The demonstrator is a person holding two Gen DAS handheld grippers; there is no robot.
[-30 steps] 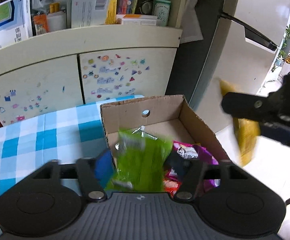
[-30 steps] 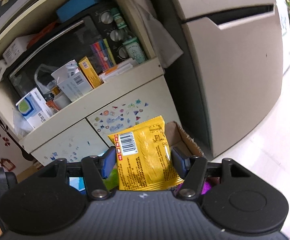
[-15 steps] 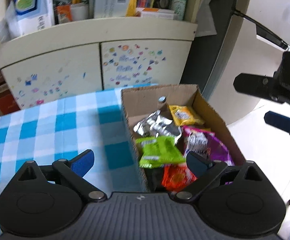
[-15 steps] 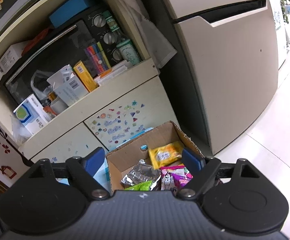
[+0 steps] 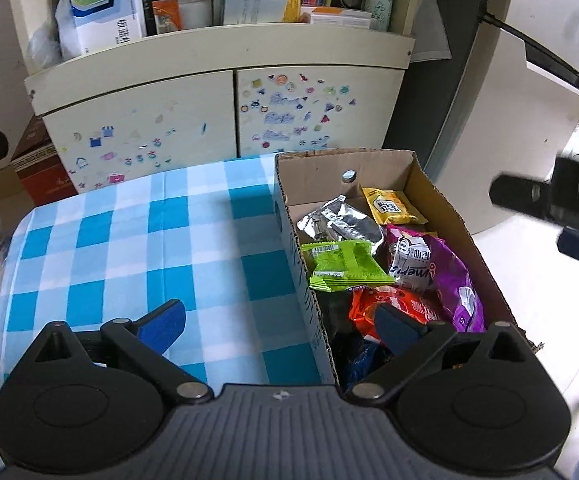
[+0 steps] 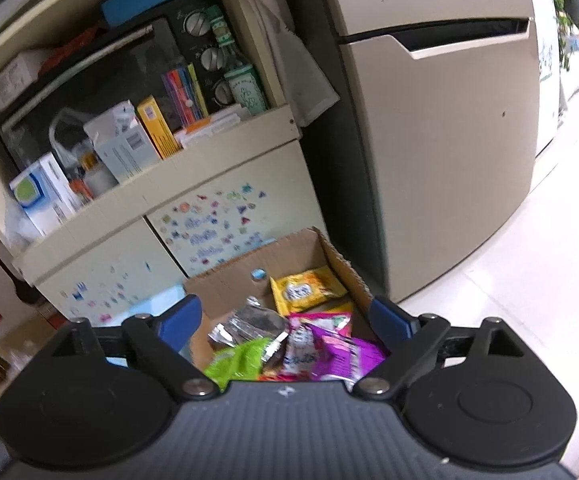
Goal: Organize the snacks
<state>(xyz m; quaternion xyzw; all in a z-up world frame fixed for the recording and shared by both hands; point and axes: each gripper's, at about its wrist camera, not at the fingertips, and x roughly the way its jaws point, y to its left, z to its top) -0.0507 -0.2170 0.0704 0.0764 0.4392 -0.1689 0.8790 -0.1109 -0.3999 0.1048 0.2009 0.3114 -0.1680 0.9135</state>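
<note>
A cardboard box (image 5: 445,204) sits on the right side of the blue checked table (image 5: 137,248). It holds a green packet (image 5: 345,266), a silver packet (image 5: 341,226), a yellow packet (image 5: 393,205), a purple bag (image 5: 437,272) and an orange packet (image 5: 405,304). My left gripper (image 5: 281,326) is open and empty above the box's near left wall. My right gripper (image 6: 287,320) is open and empty above the box (image 6: 341,258); it also shows at the right edge of the left wrist view (image 5: 553,216). The yellow packet (image 6: 307,290) and purple bag (image 6: 337,350) show below it.
A cream cabinet (image 5: 225,116) with stickers stands behind the table; its shelf holds boxes and bottles. A beige fridge (image 6: 441,128) stands to the right of the box. White floor (image 6: 529,264) lies right of the table.
Both grippers opened and let go: the green packet and the yellow packet now lie in the box. Both grippers have drawn back and up from the box.
</note>
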